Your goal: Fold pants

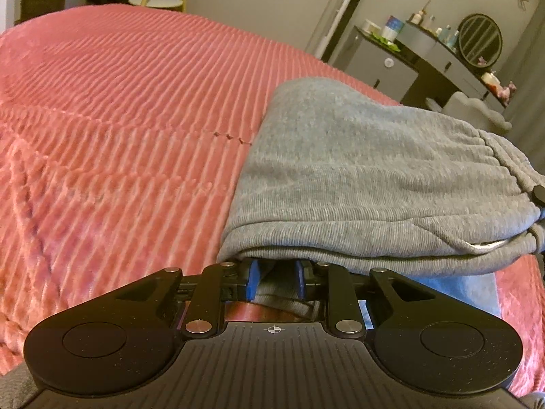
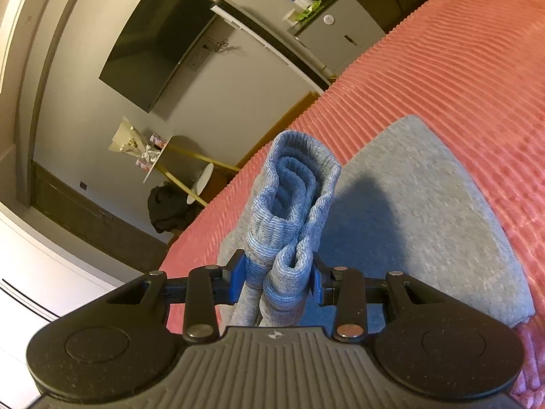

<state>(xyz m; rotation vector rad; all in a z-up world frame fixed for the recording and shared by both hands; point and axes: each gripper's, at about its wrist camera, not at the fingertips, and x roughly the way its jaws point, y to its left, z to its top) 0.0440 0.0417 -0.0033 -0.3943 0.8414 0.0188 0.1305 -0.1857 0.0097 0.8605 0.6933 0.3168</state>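
Pants (image 2: 408, 211) on bed, cuff bunched between right fingers (image 2: 238, 279), left fingers (image 1: 253, 281) under fold.

I see the pants (image 1: 357, 177), grey ribbed sweatpants in soft knit, lying folded in a thick stack on the pink ribbed bedspread near its edge. The gathered elastic waistband (image 1: 494, 156) sits at the right end of the stack. In the right wrist view, a ribbed cuff end (image 2: 293, 211) stands bunched and doubled over, raised above the flat grey panel (image 2: 419, 211) spread on the bedspread beneath it.
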